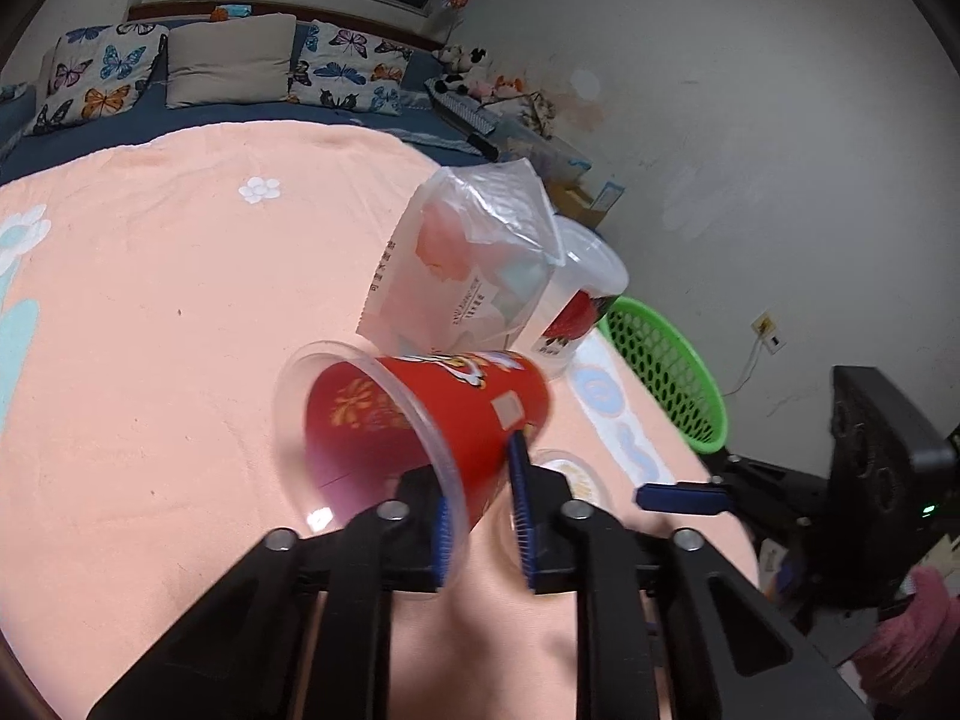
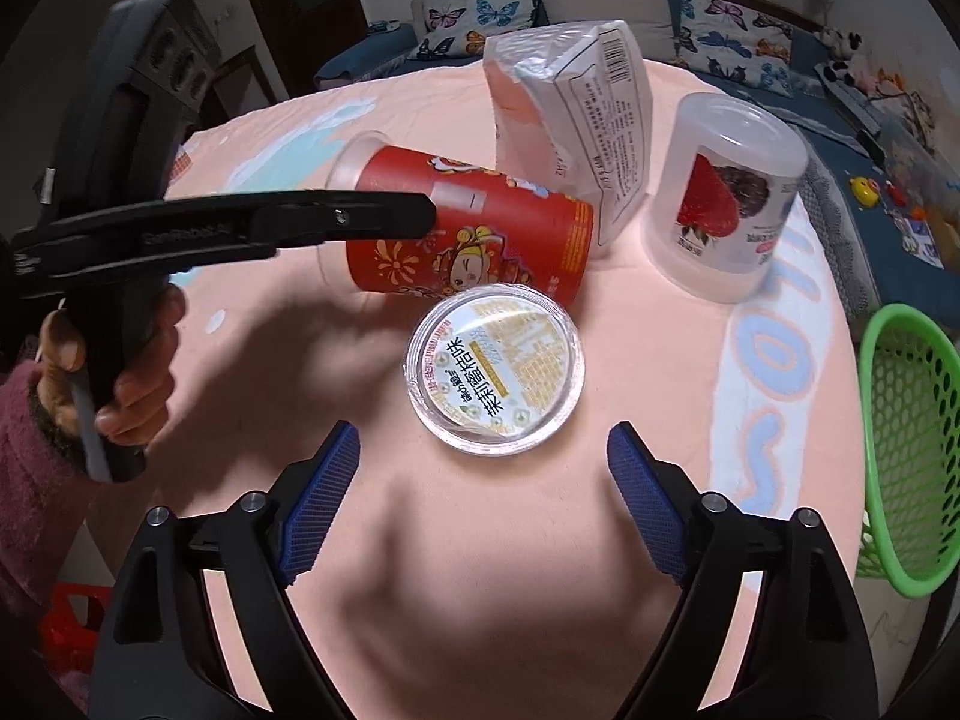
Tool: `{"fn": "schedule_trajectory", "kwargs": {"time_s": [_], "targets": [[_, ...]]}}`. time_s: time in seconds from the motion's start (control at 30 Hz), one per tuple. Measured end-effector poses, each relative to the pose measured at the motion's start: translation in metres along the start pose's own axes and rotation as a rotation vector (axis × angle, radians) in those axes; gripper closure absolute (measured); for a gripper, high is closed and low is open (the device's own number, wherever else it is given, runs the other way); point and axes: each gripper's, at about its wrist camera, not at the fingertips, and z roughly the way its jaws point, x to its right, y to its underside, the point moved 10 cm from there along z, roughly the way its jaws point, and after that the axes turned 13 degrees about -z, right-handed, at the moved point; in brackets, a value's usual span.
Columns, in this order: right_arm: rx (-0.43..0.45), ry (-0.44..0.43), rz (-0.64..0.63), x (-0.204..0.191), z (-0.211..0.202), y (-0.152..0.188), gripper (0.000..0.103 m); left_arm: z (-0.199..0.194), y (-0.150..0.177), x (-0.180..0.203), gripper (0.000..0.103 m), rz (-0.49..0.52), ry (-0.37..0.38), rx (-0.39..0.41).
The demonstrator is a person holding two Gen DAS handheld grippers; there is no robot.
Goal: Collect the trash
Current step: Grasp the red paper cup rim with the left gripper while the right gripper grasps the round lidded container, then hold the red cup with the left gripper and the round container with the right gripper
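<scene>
Right wrist: peach tablecloth (image 2: 600,540), butterfly cushions (image 2: 474,15) behind

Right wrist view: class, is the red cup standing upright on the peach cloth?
No, the red cup lies on its side on the peach cloth, its clear rim toward the left tongs.

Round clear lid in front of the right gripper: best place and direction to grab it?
Take the round clear lid across its rim, from straight above. It lies flat on the peach cloth, too low for a side approach. The open right gripper hovers just short of it, apparently wide enough to span it. Stay clear of the red cup just behind.
</scene>
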Motion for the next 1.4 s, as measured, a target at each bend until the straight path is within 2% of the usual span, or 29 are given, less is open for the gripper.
{"fn": "schedule_trajectory", "kwargs": {"time_s": [0.13, 0.57, 0.97, 1.4], "targets": [[-0.004, 0.011, 0.002, 0.002, 0.009, -0.005, 0.018, -0.009, 0.001, 0.001, 0.098, 0.012, -0.01, 0.028], [-0.03, 0.056, -0.016, 0.004, 0.034, -0.015, 0.02, -0.044, 0.004, -0.024, 0.098, -0.012, -0.07, 0.085], [-0.051, 0.053, 0.003, 0.006, 0.042, -0.014, 0.033, -0.057, 0.006, -0.022, 0.098, -0.003, -0.072, 0.111], [-0.042, 0.054, -0.011, 0.004, 0.037, -0.012, 0.035, -0.06, 0.008, -0.019, 0.098, 0.004, -0.073, 0.11]]}}
